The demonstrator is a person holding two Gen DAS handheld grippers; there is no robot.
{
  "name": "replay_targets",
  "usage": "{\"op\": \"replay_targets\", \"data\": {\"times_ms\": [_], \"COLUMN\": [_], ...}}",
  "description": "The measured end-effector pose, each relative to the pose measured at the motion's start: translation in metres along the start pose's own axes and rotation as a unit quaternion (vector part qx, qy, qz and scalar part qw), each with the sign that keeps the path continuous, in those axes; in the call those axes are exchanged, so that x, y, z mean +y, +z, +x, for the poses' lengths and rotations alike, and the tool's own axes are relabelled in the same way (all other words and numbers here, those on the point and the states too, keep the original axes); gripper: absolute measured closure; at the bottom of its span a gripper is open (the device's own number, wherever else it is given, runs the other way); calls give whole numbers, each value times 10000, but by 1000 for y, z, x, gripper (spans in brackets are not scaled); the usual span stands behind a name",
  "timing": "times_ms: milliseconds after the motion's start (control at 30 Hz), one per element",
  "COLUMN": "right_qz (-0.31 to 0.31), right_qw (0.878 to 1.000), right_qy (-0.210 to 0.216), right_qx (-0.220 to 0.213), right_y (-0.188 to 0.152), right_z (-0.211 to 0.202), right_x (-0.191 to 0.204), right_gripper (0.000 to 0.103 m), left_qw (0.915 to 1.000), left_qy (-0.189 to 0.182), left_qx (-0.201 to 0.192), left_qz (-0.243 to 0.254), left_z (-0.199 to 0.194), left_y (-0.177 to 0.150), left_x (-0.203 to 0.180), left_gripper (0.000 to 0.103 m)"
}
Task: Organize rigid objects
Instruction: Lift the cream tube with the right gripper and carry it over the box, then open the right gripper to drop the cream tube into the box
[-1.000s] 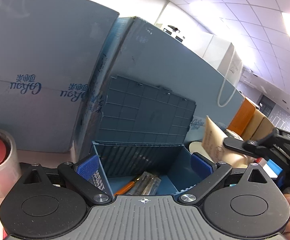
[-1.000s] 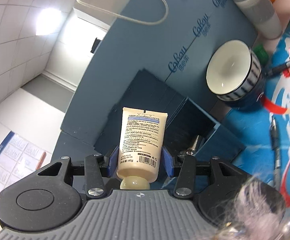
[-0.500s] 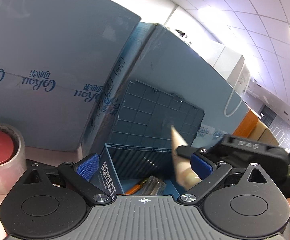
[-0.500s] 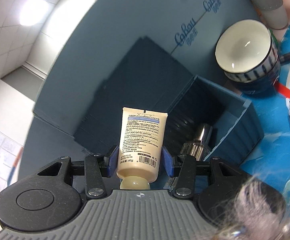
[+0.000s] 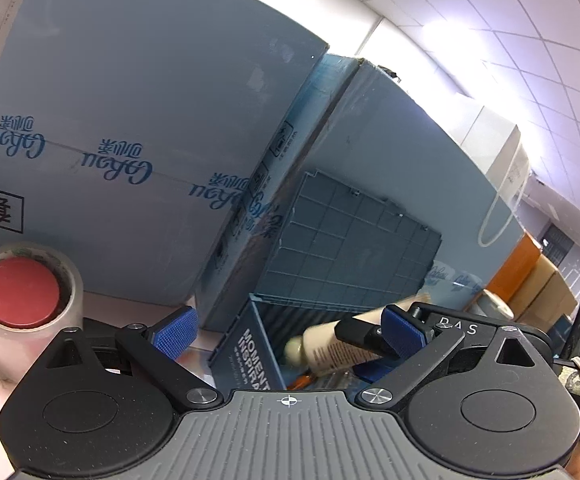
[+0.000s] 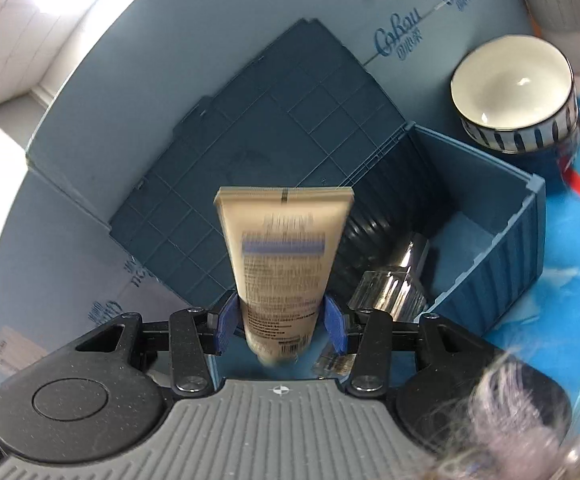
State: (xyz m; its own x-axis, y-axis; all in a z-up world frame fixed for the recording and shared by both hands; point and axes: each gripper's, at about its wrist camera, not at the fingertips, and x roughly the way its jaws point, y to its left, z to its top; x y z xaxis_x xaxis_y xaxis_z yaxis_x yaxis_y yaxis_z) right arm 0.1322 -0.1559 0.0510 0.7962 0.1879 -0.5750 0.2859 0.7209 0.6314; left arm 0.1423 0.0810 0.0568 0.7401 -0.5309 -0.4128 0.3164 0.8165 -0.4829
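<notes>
The tube [image 6: 284,268] is pinched between the right gripper [image 6: 280,324] fingers just above the box [image 6: 501,256], left gripper [image 5: 288,330] fingers spread empty, so the bottle [image 6: 393,280] beside them could easily get knocked.

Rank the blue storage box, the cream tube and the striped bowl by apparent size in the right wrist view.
1. blue storage box, open lid included
2. cream tube and striped bowl: similar, unranked, since the tube sits close to the camera in the right gripper.

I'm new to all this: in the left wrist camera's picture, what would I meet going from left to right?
Tape roll → blue box → cream tube → right gripper holding it.
</notes>
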Motion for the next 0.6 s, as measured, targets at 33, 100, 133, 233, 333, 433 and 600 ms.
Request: {"op": "replay_targets", "data": {"times_ms": [33,100,133,233,333,433,600], "right_qz": [-87,-204,-277,-571,-853,-922,-915], "right_qw": [9999,9996,9993,9976,9950,9939,9937], "right_qy": [-58,-174,-246,-324,-302,-228,-390], "right_qx": [11,46,71,211,432,553,519], "right_y": [0,0,0,1,2,7,8], "right_z": [0,0,0,2,4,2,0], "right_x": [1,3,4,9,15,14,4], "right_gripper": [60,60,60,60,64,64,65], "left_qw": [10000,9999,9999,9997,9996,9995,9992], "left_qy": [12,31,52,92,62,43,-8], "left_qx": [12,7,-4,-36,-61,-50,10], "left_qz": [34,103,133,226,286,324,409], "left_z": [0,-1,-2,-3,-4,-4,0], "left_y": [0,-1,-1,0,0,-1,-3], "left_x": [-1,-1,-1,-3,-6,-7,-9], "left_gripper": [3,3,3,3,3,3,3]}}
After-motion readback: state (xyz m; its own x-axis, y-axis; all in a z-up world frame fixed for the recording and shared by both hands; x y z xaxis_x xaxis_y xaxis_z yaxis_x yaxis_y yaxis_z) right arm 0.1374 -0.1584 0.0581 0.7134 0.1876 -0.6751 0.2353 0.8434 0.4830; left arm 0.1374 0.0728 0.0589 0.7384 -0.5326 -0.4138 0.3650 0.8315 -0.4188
